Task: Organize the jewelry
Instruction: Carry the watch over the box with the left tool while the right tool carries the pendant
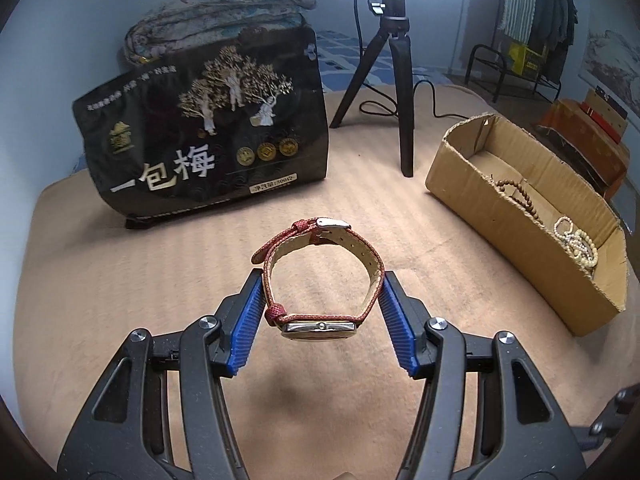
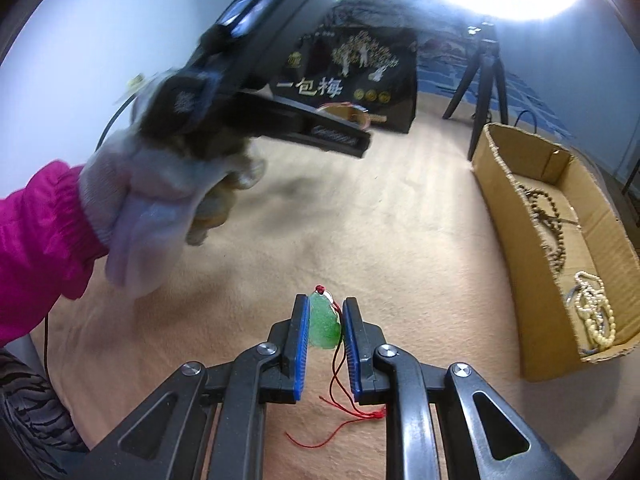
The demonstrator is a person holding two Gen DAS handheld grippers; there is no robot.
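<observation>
— Two pieces up off the blanket (image 1: 160, 280) at once: red-strapped watch (image 1: 320, 280) pinched in the left gripper (image 1: 322, 286), green pendant (image 2: 325, 322) in the right gripper (image 2: 325, 312). Both short of the cardboard box (image 1: 500, 216), off to its left.

— Left claw about half spread, pads pressing outward-bowed sides of the strap loop, watch face hanging nearest the camera. Right claw nearly closed, squeezing the pendant flat between the blue pads, red cord (image 2: 340, 408) trailing loose underneath.

— Already in the box: brown beads (image 1: 516, 194) toward the far end, pale beads (image 1: 578, 242) toward the near end. Bare cardboard between those two heaps.

— Best aimed there, probably. Carry over the box's near wall with room to spare, then lower before letting go rather than dropping from height.

— Careful with that dangling cord: likely to snag on the box's ragged edge. Lift the pendant well over, let the cord follow inside.

— One at a time, too. Watch first perhaps, being nearer the box's far half; gloved hand (image 2: 160, 200) and its tool crossing left of the box leave little space for both together.

— Beyond the box: black bag (image 1: 208, 132), lamp tripod (image 1: 396, 80). Neither in the way.
</observation>
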